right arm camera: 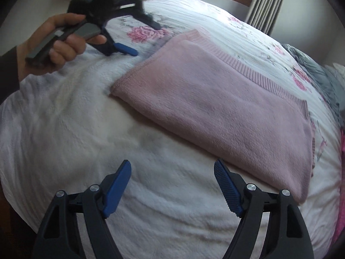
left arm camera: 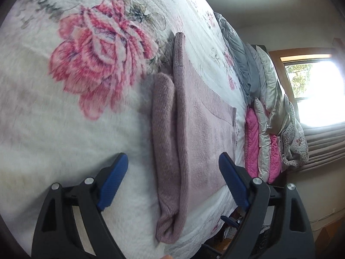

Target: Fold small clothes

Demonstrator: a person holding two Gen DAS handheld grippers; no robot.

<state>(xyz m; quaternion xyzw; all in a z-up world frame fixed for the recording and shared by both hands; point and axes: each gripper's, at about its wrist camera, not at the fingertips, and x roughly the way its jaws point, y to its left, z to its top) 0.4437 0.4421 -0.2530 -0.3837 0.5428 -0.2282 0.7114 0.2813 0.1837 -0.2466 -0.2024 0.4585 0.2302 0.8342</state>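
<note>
Sweater (right arm camera: 215, 103) lies folded on bedspread (right arm camera: 64, 118); left gripper (left arm camera: 173, 168), right gripper (right arm camera: 172, 172) both released, empty.

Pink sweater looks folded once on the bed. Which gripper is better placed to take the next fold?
Probably left. The left gripper is open and lined up over the pink sweater's folded edge. The right gripper, also open, sits back over the bare bedspread.
</note>
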